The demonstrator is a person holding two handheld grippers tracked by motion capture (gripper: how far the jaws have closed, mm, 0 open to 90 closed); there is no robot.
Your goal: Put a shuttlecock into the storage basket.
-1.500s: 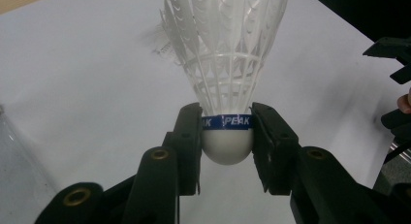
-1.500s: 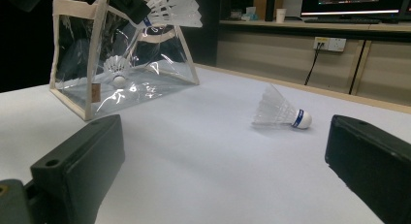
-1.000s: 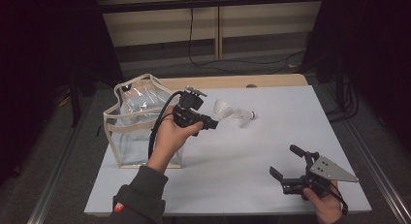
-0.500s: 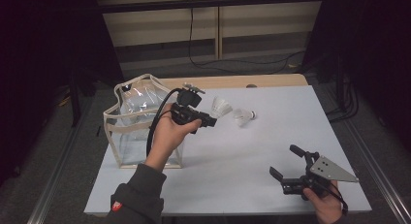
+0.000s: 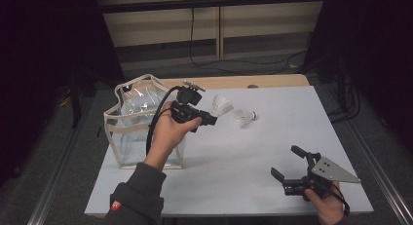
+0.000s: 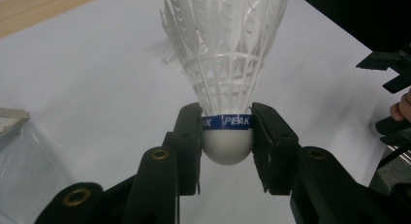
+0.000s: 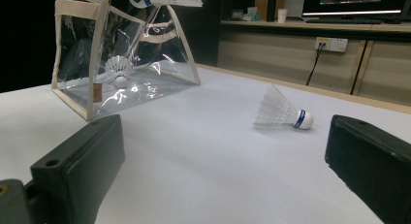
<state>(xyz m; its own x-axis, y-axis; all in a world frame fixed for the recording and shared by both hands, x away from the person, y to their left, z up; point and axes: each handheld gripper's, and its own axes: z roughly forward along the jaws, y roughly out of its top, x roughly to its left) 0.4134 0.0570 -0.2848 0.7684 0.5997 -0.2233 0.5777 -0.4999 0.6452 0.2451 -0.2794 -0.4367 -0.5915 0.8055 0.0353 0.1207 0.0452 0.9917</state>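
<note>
My left gripper hangs over the white table, just right of a clear bag, and is shut on the cork of a white feather shuttlecock. In the left gripper view the jaws clamp the shuttlecock at its blue band, feathers pointing away. A second shuttlecock lies on its side on the table just beyond; it also lies ahead in the right gripper view. A third shuttlecock rests inside the bag. My right gripper sits low near the front right, open and holding nothing.
The clear bag with beige trim stands open at the table's left side. A wooden strip runs along the far edge. Dark floor and cables lie beyond.
The left gripper has drifted slightly left and up with the shuttlecock still in its jaws. The right gripper and the loose shuttlecock have stayed put.
</note>
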